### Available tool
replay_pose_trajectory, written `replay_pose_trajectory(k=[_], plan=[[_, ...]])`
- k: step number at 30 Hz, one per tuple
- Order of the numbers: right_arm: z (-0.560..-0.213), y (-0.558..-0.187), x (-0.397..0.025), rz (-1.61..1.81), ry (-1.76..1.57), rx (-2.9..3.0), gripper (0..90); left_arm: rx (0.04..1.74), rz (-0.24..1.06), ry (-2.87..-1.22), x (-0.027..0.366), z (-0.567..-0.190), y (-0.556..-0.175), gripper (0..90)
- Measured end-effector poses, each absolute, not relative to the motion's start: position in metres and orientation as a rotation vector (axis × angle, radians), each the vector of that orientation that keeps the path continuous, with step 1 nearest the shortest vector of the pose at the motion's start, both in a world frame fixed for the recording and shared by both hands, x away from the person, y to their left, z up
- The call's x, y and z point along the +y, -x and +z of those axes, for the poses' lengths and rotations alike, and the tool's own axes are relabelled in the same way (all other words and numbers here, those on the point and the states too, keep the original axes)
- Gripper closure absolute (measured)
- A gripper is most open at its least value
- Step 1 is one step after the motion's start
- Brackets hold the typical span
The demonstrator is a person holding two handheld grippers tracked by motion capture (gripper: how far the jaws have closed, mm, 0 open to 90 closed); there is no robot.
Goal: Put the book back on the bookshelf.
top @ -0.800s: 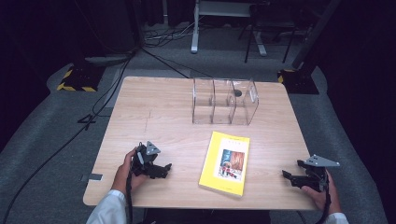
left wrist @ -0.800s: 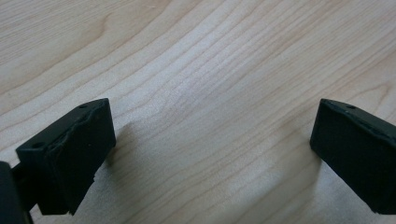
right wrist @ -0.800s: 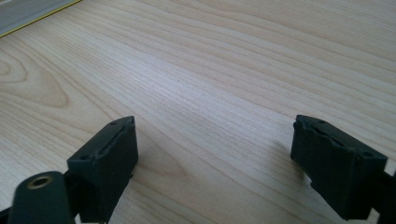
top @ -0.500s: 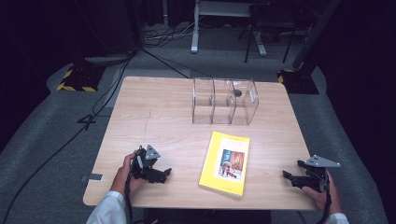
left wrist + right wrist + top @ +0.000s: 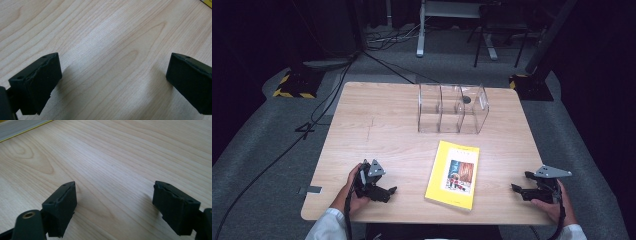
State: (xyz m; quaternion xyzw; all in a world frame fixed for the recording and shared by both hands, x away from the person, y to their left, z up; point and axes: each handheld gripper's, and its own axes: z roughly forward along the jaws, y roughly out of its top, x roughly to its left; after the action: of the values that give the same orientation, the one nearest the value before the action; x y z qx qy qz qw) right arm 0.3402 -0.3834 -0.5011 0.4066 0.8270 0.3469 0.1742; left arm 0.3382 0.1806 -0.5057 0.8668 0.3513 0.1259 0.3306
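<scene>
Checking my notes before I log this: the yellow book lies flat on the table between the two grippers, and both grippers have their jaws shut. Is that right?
Not quite. The yellow book does lie flat on the table between the left gripper and the right gripper, but the jaws are open, not shut. Each gripper view shows its two jaws standing wide apart over bare wood, holding nothing.

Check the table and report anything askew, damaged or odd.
Little stands out. The yellow book lies flat, turned slightly off the table edge. The clear organizer stands upright. Both grippers, left and right, rest open, holding nothing.
</scene>
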Motion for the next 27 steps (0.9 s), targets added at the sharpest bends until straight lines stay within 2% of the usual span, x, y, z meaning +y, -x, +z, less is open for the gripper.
replay_pose_trajectory(k=[2,9,21,27], plan=[[-0.499,-0.342,-0.377,0.983,-1.114,2.387,23.8,0.906,0.322,-2.270,0.179,-0.506,-0.337,0.7],[-0.491,-0.341,-0.339,0.895,-0.926,2.523,26.9,0.869,0.300,-2.281,0.174,-0.506,-0.333,0.3],[-0.482,-0.359,-0.270,0.754,-0.794,2.759,22.5,0.789,0.274,-2.306,0.156,-0.506,-0.331,0.3],[-0.479,-0.364,-0.252,0.667,-0.745,2.852,19.3,0.792,0.279,-2.305,0.156,-0.506,-0.330,0.4]])
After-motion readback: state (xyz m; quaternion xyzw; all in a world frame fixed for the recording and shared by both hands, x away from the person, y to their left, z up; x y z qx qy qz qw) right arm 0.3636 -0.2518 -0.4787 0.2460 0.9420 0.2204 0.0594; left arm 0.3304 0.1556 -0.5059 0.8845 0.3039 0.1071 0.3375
